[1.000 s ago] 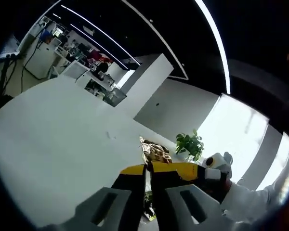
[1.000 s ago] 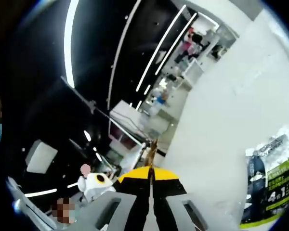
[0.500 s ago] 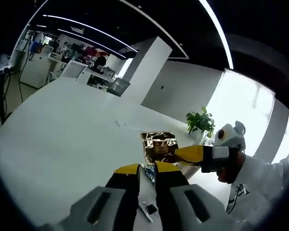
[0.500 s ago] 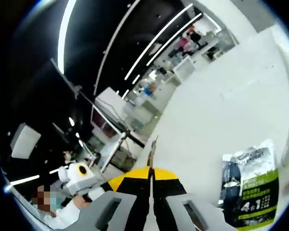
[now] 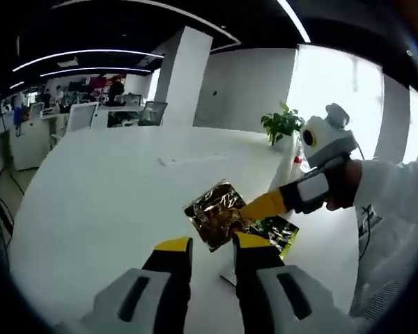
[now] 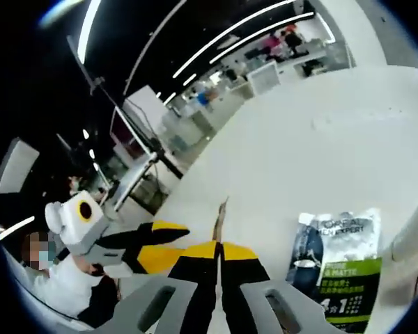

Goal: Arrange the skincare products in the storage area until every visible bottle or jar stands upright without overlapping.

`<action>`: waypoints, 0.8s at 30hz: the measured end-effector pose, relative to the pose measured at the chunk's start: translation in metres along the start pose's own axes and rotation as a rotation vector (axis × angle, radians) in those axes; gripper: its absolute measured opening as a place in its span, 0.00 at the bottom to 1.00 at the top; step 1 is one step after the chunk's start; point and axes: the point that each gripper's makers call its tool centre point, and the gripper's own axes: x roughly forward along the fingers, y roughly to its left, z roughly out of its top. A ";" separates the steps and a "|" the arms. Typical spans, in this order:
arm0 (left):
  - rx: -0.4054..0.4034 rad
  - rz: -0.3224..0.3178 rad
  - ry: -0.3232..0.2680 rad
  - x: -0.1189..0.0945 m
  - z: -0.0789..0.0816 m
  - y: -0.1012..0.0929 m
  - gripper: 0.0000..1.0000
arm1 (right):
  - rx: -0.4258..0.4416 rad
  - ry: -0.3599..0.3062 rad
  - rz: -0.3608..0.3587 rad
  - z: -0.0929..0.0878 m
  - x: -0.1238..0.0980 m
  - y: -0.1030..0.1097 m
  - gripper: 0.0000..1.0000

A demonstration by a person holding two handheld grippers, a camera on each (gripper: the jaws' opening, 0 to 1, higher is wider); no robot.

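The right gripper has its fingers clamped on the crinkled gold foil sachet, held over the white desk. The left gripper, at 6 o'clock, stands apart and empty. Set the sachet down clear of the green-and-silver skincare pouch.

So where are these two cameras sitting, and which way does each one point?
Left gripper view: rides on the left claw, looking along its open jaws over the white table at the gold sachet pinched by the right claw; the person's sleeve shows.
Right gripper view: rides on the right claw, looking along its shut jaws holding that sachet edge-on, green sachet beside; left claw and sleeve at left.
Shared: table, gold sachet, both claws.
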 end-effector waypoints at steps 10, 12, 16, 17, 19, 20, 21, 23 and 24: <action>0.138 -0.060 0.094 0.022 -0.013 -0.002 0.21 | -0.037 0.091 -0.050 -0.013 0.013 -0.025 0.00; 0.187 -0.062 0.107 0.025 -0.014 -0.002 0.21 | -0.042 0.112 -0.066 -0.017 0.014 -0.030 0.00; 0.259 -0.063 0.155 0.034 -0.020 0.006 0.21 | -0.054 0.127 -0.077 -0.019 0.018 -0.035 0.00; 0.286 -0.070 0.162 0.035 -0.020 0.006 0.21 | -0.056 0.131 -0.078 -0.019 0.019 -0.036 0.00; 0.295 -0.069 0.175 0.042 -0.022 0.011 0.20 | -0.064 0.138 -0.088 -0.020 0.022 -0.039 0.00; 0.298 -0.066 0.178 0.044 -0.022 0.013 0.19 | -0.066 0.148 -0.093 -0.021 0.023 -0.042 0.00; 0.301 -0.066 0.184 0.045 -0.023 0.015 0.19 | -0.062 0.149 -0.098 -0.021 0.025 -0.044 0.00; 0.307 -0.072 0.195 0.049 -0.025 0.018 0.19 | -0.071 0.157 -0.106 -0.022 0.026 -0.047 0.00; 0.317 -0.073 0.199 0.050 -0.026 0.018 0.19 | -0.074 0.158 -0.109 -0.022 0.026 -0.048 0.00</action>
